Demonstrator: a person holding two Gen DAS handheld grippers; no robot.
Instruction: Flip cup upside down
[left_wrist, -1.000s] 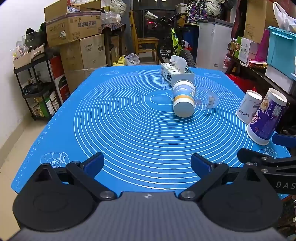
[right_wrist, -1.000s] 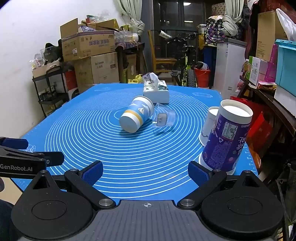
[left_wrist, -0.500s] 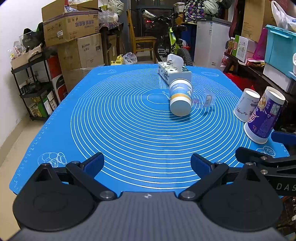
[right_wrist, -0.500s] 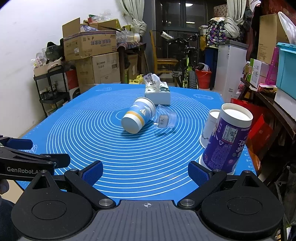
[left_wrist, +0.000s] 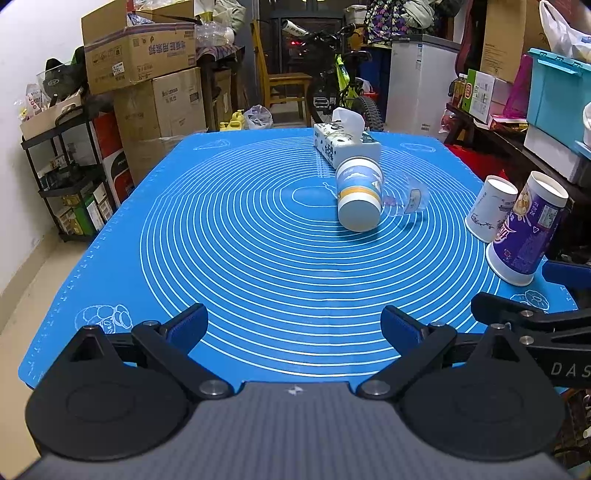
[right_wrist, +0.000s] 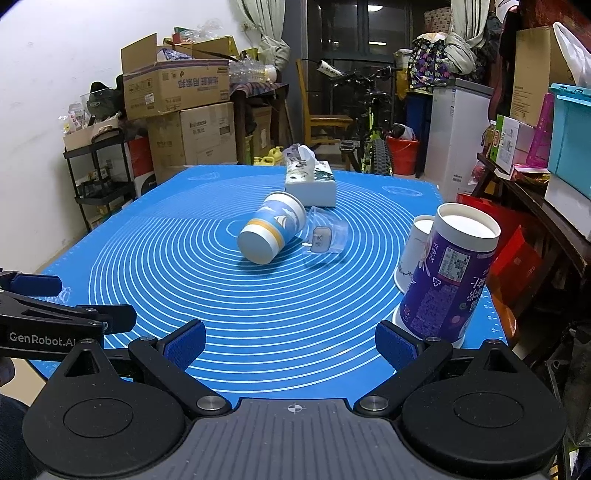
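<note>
Both tongs (left_wrist: 293, 326) (right_wrist: 290, 341) agape, empty; three cups: one (right_wrist: 272, 232) toppled, two (right_wrist: 448, 269) (right_wrist: 415, 251) inverted

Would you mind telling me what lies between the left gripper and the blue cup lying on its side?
Only bare blue mat lies between the left gripper and the blue cup; the left wrist view shows it.

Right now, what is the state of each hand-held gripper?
Left hand-held gripper: open, holding nothing.
Right hand-held gripper: open, holding nothing.
</note>
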